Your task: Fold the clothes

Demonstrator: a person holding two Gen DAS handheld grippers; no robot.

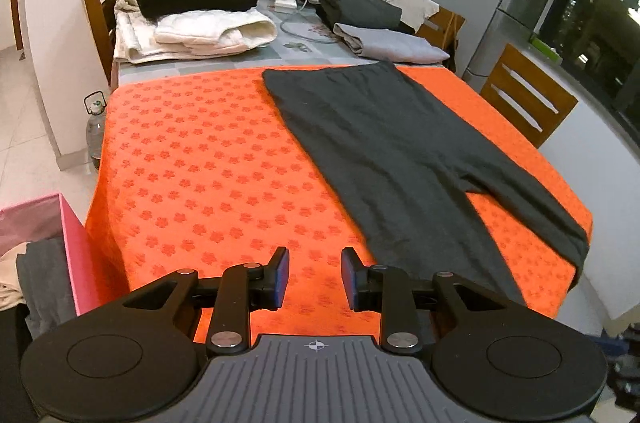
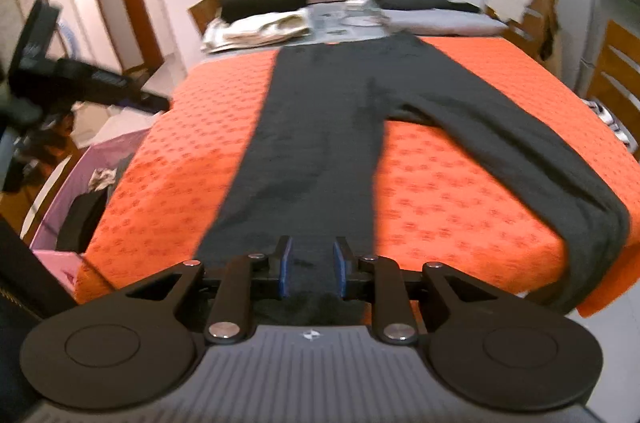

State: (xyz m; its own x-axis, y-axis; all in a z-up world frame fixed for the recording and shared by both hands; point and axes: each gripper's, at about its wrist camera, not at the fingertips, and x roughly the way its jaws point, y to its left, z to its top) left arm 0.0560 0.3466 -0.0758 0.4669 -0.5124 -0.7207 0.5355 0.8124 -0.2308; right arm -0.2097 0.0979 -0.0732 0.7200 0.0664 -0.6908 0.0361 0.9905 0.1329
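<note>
Orange cloth (image 1: 192,159) covers the tabletop. Both hand-held grippers tilt downward at its near edge: the left hand-held gripper (image 1: 314,277) partly open over bare cloth, the right hand-held gripper (image 2: 312,269) partly open, gripping nothing, above a leg hem. Dark trousers (image 2: 320,127) lie flat, waistband far, legs toward the grippers. Folded clothes (image 1: 192,11) sit beyond.

Dark grey trousers (image 1: 400,159): matt knit cloth, smooth. Orange cover (image 1: 192,163) on the surface: napped cloth with a woven flower pattern. Left hand-held gripper (image 1: 315,277): matt black plastic, bright metal pivots. Chair (image 1: 528,95): varnished wood
</note>
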